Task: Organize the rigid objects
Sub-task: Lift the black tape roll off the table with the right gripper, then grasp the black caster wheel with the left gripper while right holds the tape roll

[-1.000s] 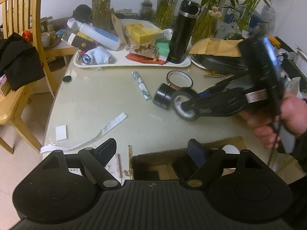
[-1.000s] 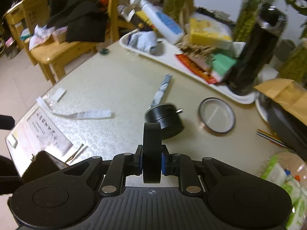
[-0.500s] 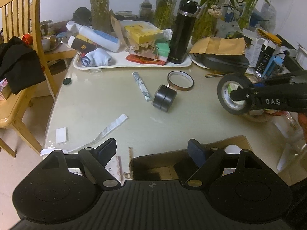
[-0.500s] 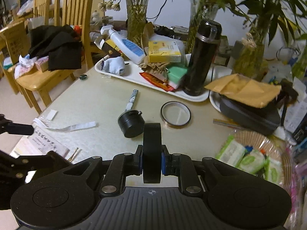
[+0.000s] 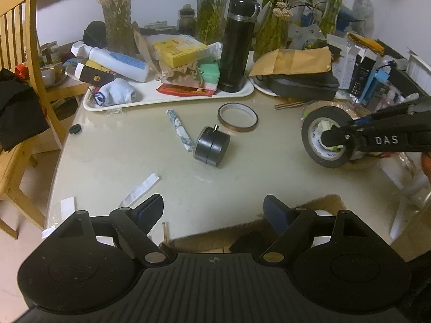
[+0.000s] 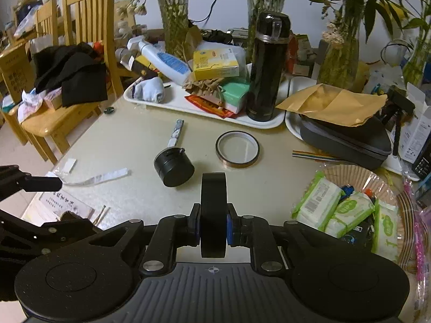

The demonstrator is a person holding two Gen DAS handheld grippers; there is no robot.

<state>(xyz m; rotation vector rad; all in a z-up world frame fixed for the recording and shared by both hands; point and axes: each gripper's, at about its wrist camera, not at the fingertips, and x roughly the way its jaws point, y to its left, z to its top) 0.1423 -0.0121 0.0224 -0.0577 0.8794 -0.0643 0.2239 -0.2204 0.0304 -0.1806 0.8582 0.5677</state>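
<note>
Right hand-held gripper (image 6: 212, 227) is clamped on a black tape roll (image 6: 213, 210), held up off the desk (image 5: 129, 158). Left hand-held gripper (image 5: 214, 212) hangs wide open with nothing in it.

Dim indoor light, fisheye-warped edges, sharp

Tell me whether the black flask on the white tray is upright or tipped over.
Upright. The black flask stands on its base on the white tray, lid on top, in both views.
</note>
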